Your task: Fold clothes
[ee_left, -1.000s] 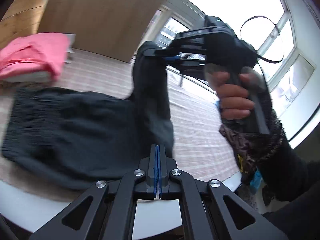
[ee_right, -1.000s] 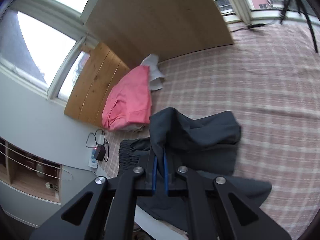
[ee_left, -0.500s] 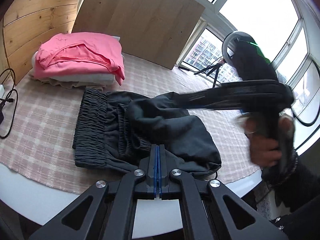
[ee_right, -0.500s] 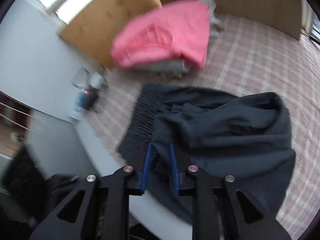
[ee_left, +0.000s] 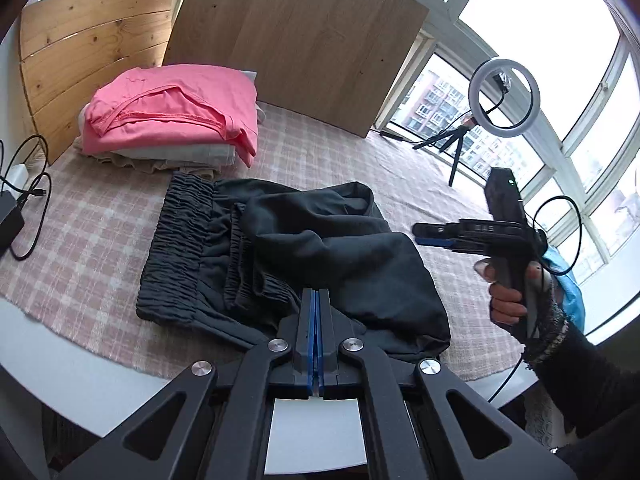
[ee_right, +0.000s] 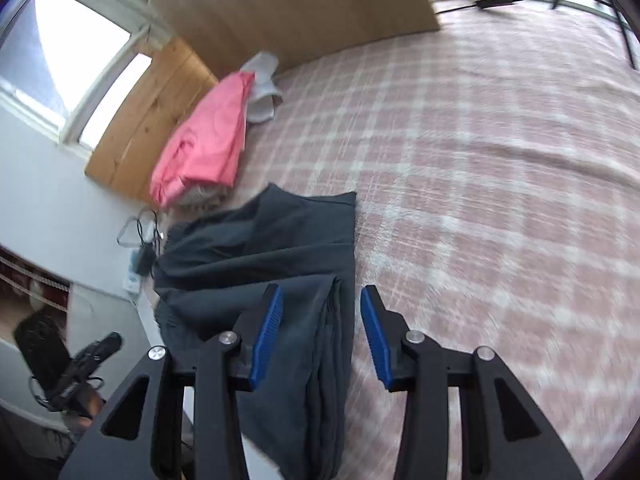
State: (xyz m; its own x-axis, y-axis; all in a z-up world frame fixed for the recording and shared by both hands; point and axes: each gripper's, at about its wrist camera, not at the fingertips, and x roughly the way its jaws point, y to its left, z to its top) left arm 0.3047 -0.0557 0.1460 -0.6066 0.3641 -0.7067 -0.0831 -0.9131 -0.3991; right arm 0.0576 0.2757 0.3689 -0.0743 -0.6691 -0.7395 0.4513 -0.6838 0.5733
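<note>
Dark grey trousers (ee_left: 320,248) lie folded on the checked tablecloth, one leg laid back over the elastic waistband. My left gripper (ee_left: 315,296) is shut, its tips over the near edge of the trousers; I see no cloth pinched in them. In the right wrist view the left gripper (ee_right: 114,338) hangs off the table's near side, apart from the trousers (ee_right: 260,248). My right gripper (ee_right: 320,300) is opening. The trousers' edge lies beneath its jaws and neither blue pad touches it. The left wrist view has the right gripper (ee_left: 420,234) just right of the trousers, in a person's hand.
A folded pink garment (ee_left: 172,112) tops a stack of pale clothes at the back left. Wooden boards (ee_left: 300,40) stand behind. A ring light on a tripod (ee_left: 504,98) is at the far right. A charger and cables (ee_left: 16,200) lie at the left. The round white table edge (ee_left: 80,376) is near.
The right gripper brought the lifted trouser leg down onto the rest of the garment, let it go and drew off to the right with its jaws parting. The left gripper stayed shut.
</note>
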